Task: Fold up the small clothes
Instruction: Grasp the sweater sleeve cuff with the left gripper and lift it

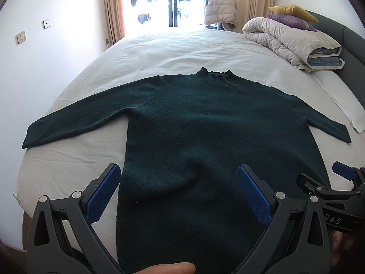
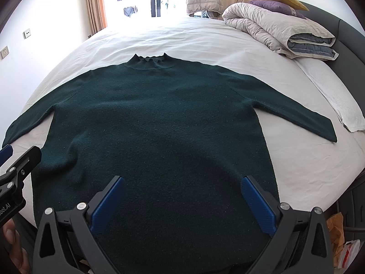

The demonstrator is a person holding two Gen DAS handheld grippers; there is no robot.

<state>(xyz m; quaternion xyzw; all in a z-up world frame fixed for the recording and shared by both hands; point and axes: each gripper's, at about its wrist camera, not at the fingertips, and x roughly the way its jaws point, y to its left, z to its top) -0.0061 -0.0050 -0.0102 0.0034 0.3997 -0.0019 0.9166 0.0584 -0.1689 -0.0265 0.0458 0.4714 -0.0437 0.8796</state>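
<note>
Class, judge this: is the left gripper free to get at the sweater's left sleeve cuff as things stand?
Probably yes. The left gripper has its jaws open, and the cuff lies flat on the bed sheet with nothing over it.

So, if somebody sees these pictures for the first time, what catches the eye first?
First the dark green sweater, spread flat with both sleeves out on the white bed. Then the open blue-padded left tongs and right tongs above its hem. A rolled duvet lies at the far right by the headboard.
</note>
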